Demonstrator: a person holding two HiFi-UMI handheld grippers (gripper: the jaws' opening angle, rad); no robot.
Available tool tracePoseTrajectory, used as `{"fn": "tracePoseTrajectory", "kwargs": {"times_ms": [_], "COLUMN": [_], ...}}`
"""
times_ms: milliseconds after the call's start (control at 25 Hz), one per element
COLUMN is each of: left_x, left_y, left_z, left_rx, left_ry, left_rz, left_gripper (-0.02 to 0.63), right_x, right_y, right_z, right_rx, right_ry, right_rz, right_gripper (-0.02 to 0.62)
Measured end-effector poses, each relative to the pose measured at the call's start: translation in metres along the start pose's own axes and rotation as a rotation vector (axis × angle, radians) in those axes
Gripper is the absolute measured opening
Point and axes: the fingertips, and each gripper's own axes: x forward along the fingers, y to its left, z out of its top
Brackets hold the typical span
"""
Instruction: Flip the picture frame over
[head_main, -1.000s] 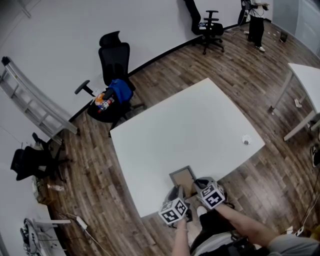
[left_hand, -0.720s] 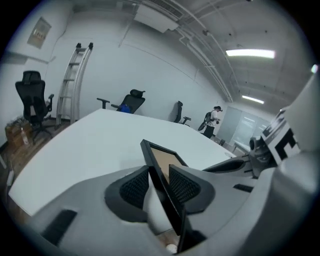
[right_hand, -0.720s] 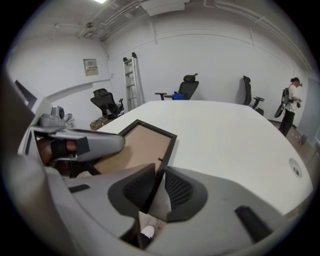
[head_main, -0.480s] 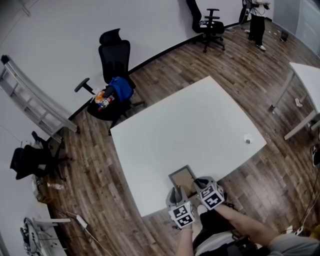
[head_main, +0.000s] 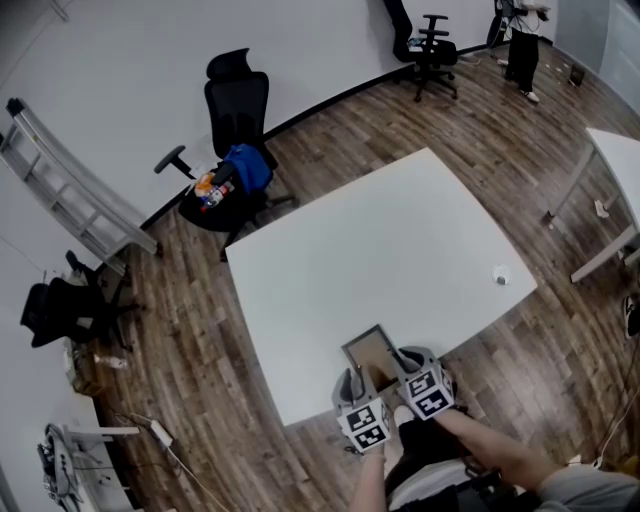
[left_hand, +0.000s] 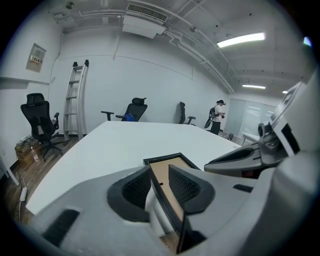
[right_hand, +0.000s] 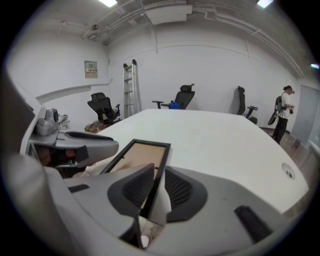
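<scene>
A person stands at the bottom edge of the head view, holding a gripper in each hand over the near corner of a white table (head_main: 380, 250). The picture frame (head_main: 366, 348) sits at that corner, low and centre in the view, its brown backing facing up inside a black rim.

The left gripper (head_main: 352, 380) reaches the frame from the lower left. In the left gripper view its jaws (left_hand: 159, 172) stand partly apart with the frame's (left_hand: 165, 175) left rim running at a slant between them, one pad at the outer side of the rim and the other over the backing.

The right gripper (head_main: 403, 360) comes in from the lower right. In the right gripper view its jaws (right_hand: 159, 171) are drawn in close on the frame's (right_hand: 142, 150) right rim, a pad on each side of it.

A small white object (head_main: 500, 277) lies alone near the table's right edge. Beyond the table, on the wood floor, a black office chair (head_main: 235, 110) stands at upper left with a blue bundle on its seat, and a ladder (head_main: 70, 195) leans on the wall at far left. Another person (head_main: 522, 40) stands at the upper right.
</scene>
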Motion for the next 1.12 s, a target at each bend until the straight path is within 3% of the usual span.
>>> {"fn": "tracePoseTrajectory", "kwargs": {"times_ms": [160,440,600,880,1120], "left_x": [-0.007,-0.03,-0.05,-0.069,-0.082], "left_y": [-0.007,-0.028,-0.037,-0.052,-0.07], "left_z": [0.012,0.057,0.081,0.09,0.093], "left_rx": [0.017,0.048,0.067,0.089,0.1], "left_ry": [-0.038,-0.157,-0.226,-0.272,-0.286], "left_rz": [-0.004,-0.011,0.004,0.041,0.053], "left_gripper": [0.112,0.11,0.067,0.006,0.003], "right_x": [-0.014,-0.038,-0.058,-0.087,-0.106], "right_y": [-0.005,0.004,0.011,0.014,0.01], "right_z": [0.023,0.056,0.079,0.094,0.095], "right_rx": [0.013,0.013,0.02,0.009,-0.001], "right_ry": [-0.114,-0.274,-0.381,-0.464,-0.498], "right_rz": [-0.01,0.047,0.099,0.16,0.182], "right_gripper": [0.057,0.061,0.015,-0.002,-0.002]}}
